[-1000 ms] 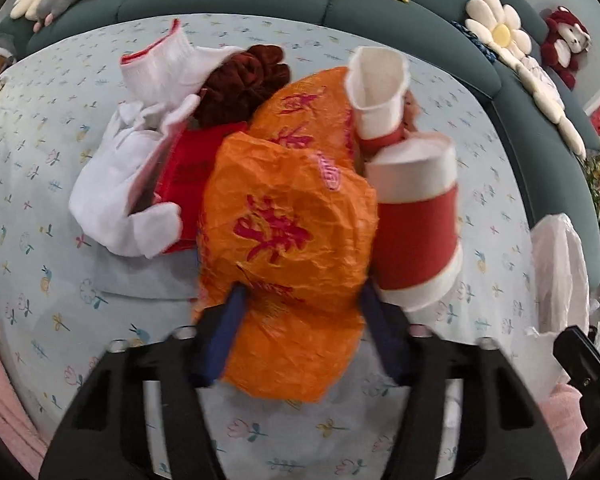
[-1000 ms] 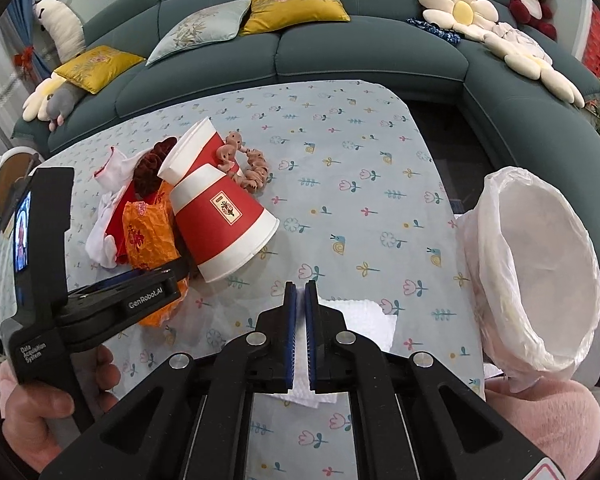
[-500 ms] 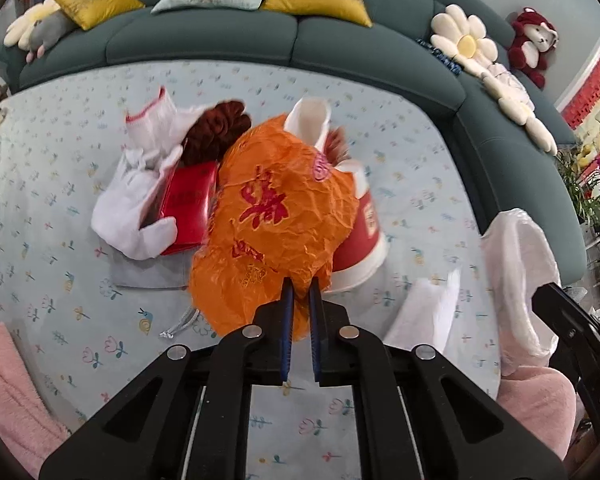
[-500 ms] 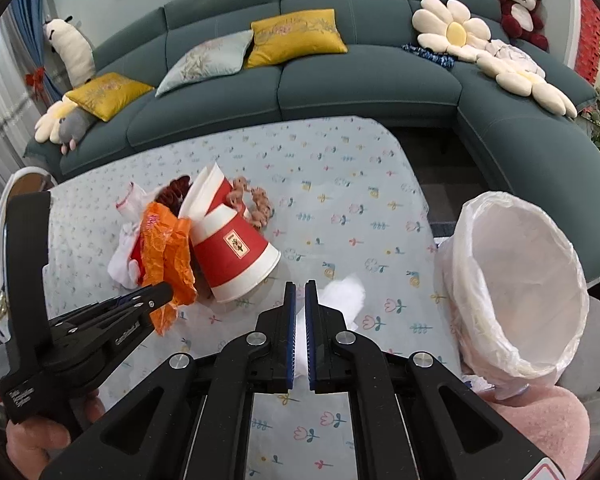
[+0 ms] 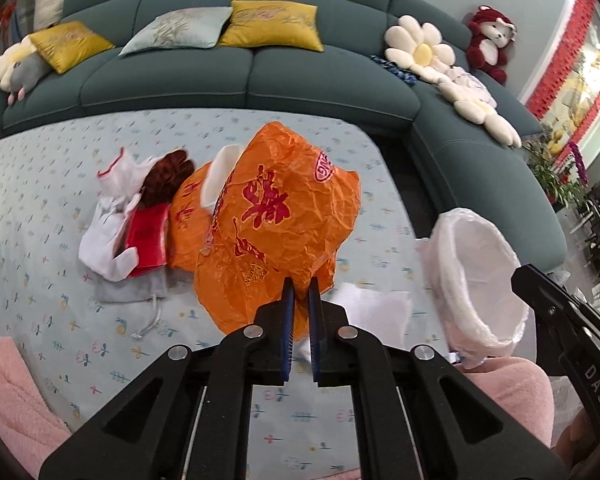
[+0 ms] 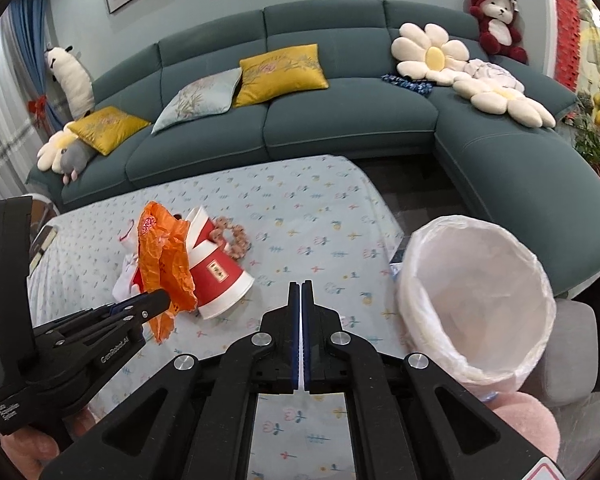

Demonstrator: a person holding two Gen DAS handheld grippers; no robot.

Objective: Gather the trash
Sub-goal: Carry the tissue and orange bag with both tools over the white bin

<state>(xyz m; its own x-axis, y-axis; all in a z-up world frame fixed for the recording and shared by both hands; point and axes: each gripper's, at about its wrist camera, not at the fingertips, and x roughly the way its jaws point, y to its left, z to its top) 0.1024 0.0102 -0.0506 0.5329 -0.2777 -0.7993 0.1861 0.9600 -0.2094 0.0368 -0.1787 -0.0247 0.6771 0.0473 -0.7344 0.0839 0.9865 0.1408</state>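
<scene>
My left gripper [image 5: 299,286] is shut on a crumpled orange plastic bag [image 5: 284,216] and holds it above the table; it also shows in the right wrist view [image 6: 162,264]. My right gripper [image 6: 300,286] is shut on a thin white tissue; only its edge shows between the pads, and in the left wrist view it hangs as a white sheet [image 5: 374,314]. A bin lined with a white bag [image 6: 476,304] stands at the table's right edge, open and empty. Red paper cups [image 6: 216,276] lie on the table.
A white and red bag pile with a dark red item [image 5: 134,216] and a grey pouch [image 5: 128,290] lie on the left. A pink beaded ring [image 6: 232,240] lies behind the cups. A teal sofa [image 6: 340,120] curves behind the flowered tablecloth [image 6: 320,216].
My left gripper closed on the orange bag and lifted it up off the table. My right gripper rose with the tissue, lifting it off the table.
</scene>
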